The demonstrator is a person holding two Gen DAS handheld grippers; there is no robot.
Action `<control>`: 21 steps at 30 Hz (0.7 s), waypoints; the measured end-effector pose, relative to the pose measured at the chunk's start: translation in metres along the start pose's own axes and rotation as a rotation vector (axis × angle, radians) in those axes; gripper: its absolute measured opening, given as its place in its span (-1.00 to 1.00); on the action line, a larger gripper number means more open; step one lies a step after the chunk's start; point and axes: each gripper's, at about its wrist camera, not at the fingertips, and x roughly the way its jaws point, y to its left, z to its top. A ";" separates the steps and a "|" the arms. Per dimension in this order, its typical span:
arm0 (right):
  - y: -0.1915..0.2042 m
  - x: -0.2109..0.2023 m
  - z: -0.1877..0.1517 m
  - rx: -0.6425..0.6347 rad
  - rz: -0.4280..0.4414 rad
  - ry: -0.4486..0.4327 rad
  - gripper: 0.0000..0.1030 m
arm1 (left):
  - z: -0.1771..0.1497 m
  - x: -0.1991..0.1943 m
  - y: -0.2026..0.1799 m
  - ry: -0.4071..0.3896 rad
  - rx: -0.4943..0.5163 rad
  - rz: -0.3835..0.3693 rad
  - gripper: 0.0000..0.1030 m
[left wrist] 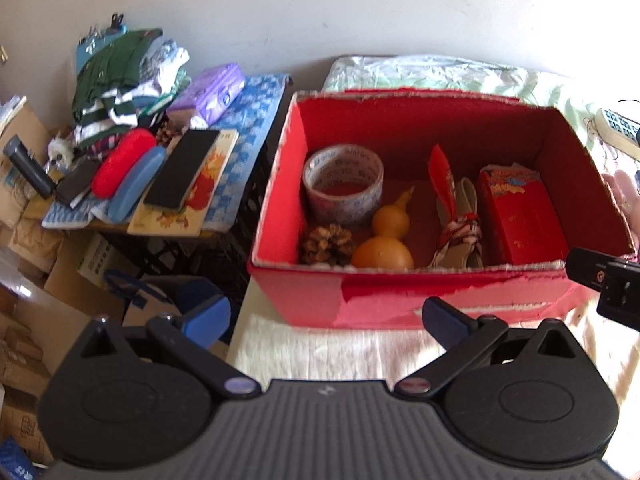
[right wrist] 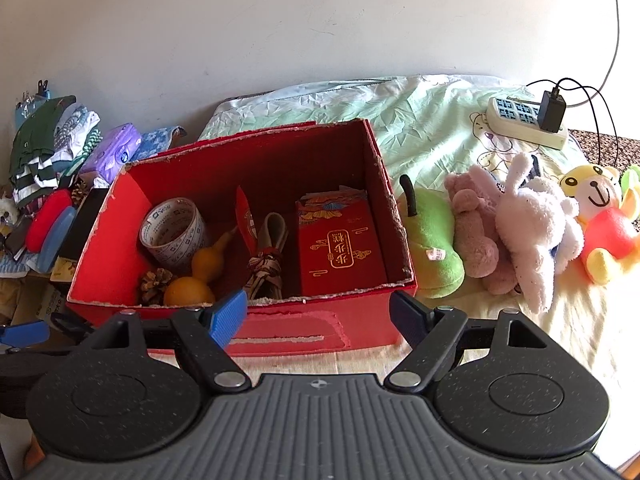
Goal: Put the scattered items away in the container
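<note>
Open tool (right wrist: 318, 318) before red box (right wrist: 256, 328)

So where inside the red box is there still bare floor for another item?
The red box has bare floor at the back, behind the tape roll and gourd. The front row, from pine cone to red packet, is crowded.

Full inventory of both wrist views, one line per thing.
box: 1, red, on the bed, open
tape roll: 1, clear printed, in box, left
gourd: 1, orange, in box, front
pine cone: 1, brown, in box, front left corner
tied bundle: 1, pale with red-white tie, in box, middle
packet: 1, red and gold, in box, right
plush toys: 5, green, pink, white, yellow, right of box; fifth barely visible
power strip: 1, cream, far right
clothes pile: 1, green and white, left shelf
cases: 2, red, blue, left shelf
left gripper: open
right gripper: open
</note>
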 end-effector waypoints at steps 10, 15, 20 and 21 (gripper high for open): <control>-0.014 0.012 -0.031 -0.056 0.029 0.128 0.57 | -0.040 0.015 -0.017 0.118 -0.027 0.031 0.98; -0.020 0.016 -0.038 -0.055 0.036 0.159 0.57 | -0.051 0.014 -0.022 0.131 -0.039 0.047 0.98; -0.019 0.018 -0.043 -0.058 0.048 0.177 0.57 | -0.054 0.013 -0.023 0.136 -0.048 0.047 0.98; -0.018 0.018 -0.043 -0.063 0.047 0.177 0.57 | -0.054 0.012 -0.024 0.133 -0.045 0.046 0.98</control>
